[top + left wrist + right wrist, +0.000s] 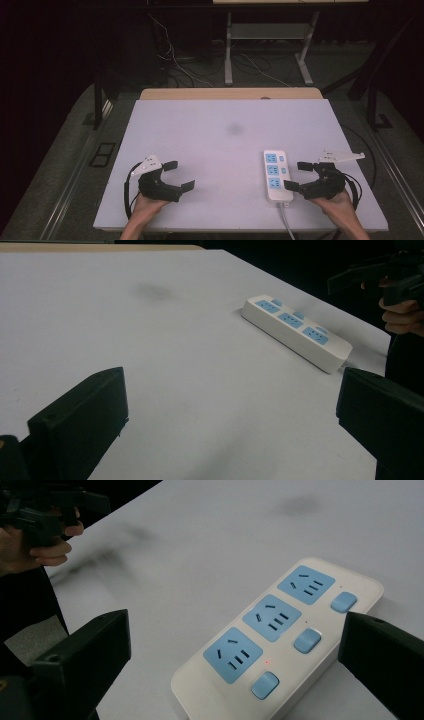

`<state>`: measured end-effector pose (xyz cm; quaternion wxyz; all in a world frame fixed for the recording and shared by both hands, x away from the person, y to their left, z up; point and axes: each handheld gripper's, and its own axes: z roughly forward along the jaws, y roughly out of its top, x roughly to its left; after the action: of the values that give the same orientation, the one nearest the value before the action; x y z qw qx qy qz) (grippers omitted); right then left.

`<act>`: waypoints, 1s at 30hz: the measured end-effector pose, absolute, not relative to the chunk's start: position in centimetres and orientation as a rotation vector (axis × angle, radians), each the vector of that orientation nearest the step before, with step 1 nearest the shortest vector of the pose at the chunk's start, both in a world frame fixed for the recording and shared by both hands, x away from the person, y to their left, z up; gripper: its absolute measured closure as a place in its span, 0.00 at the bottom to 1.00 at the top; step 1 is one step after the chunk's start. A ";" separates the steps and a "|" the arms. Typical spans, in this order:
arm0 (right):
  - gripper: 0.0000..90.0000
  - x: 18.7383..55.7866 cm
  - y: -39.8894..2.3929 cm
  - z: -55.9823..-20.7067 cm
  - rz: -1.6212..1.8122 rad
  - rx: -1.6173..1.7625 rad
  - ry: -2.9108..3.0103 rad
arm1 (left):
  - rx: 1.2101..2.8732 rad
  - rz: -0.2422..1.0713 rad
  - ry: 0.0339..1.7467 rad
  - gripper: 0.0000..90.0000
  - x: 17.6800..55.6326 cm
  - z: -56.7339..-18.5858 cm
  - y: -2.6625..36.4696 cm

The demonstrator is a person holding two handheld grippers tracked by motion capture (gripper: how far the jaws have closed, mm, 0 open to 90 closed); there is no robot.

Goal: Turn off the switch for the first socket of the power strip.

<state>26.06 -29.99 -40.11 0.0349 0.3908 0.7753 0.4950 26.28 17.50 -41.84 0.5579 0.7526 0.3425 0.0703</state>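
Lying lengthwise front-to-back, power strip (276,175), cord toward person, both grippers' jaws wide.

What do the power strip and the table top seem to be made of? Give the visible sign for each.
Power strip: probably moulded plastic; smooth white casing with rounded edges, matte blue sockets and buttons. Table top: possibly laminate or painted board; flat, pale, matte, with one dark smudge.

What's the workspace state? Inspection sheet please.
Surface: white table, faint dark smudge near the middle.
Job's things: white power strip flat at the right, three blue sockets, three switches; small red light by the nearest socket.
Clutter: nothing seen.
Grippers: left gripper and right gripper both open, empty; right one beside the strip.
Cables: strip's cord runs off the near edge.
Surroundings: dark floor, loose wires, desk legs beyond.
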 end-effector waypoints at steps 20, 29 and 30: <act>0.00 27.5 -28.9 -39.3 1.426 1.143 2.499 | 1.767 0.161 0.812 0.00 26.4 -41.9 17.7; 0.00 28.3 -28.2 -38.9 1.335 1.091 2.584 | 1.768 0.159 0.814 0.00 26.3 -42.0 17.6; 0.00 28.4 -28.1 -38.9 1.324 1.085 2.594 | 1.766 0.159 0.816 0.00 26.3 -42.0 17.6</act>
<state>28.36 -28.10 -38.88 0.0168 0.3492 0.8344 0.4261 26.34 17.64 -41.97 0.5605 0.7493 0.3462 0.0675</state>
